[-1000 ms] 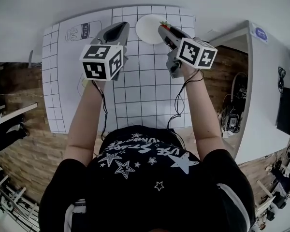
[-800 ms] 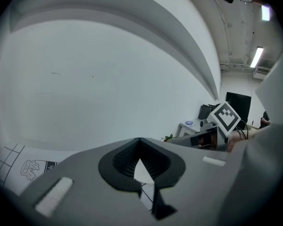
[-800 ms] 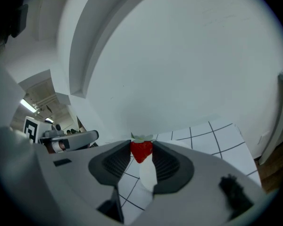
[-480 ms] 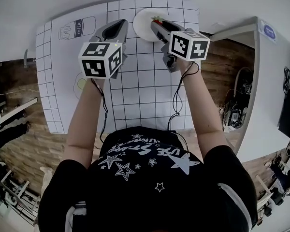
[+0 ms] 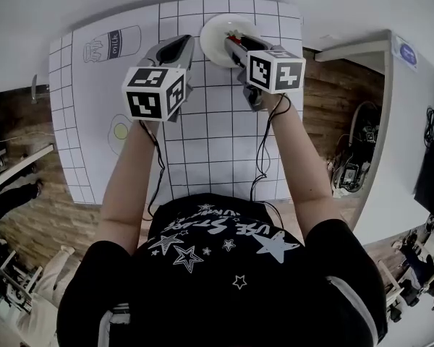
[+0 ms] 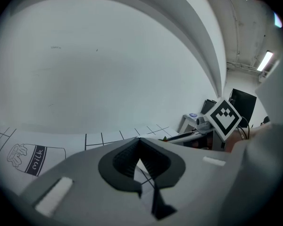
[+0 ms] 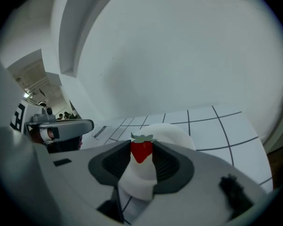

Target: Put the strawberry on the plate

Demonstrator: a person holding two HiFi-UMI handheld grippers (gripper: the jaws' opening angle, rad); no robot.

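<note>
A small red strawberry [image 7: 141,150] with a green top is pinched between the jaws of my right gripper [image 7: 141,153], which is shut on it. It hangs just over the white plate [image 7: 174,133], whose near part shows between the jaws. In the head view the right gripper [image 5: 235,45] reaches over the plate [image 5: 215,27] at the far edge of the gridded mat; the strawberry is mostly hidden there. My left gripper [image 5: 175,46] is held beside the plate's left side, and its jaws [image 6: 139,139] meet at the tips with nothing in them.
A white gridded mat [image 5: 210,136] covers the table, with a milk carton drawing [image 5: 108,43] at far left and a fried egg drawing [image 5: 120,129] on the left. A white wall rises just beyond the plate. Another white desk [image 5: 394,121] stands to the right.
My right gripper has carried the strawberry leftward and farther over the plate. The left gripper has stayed almost where it was.
</note>
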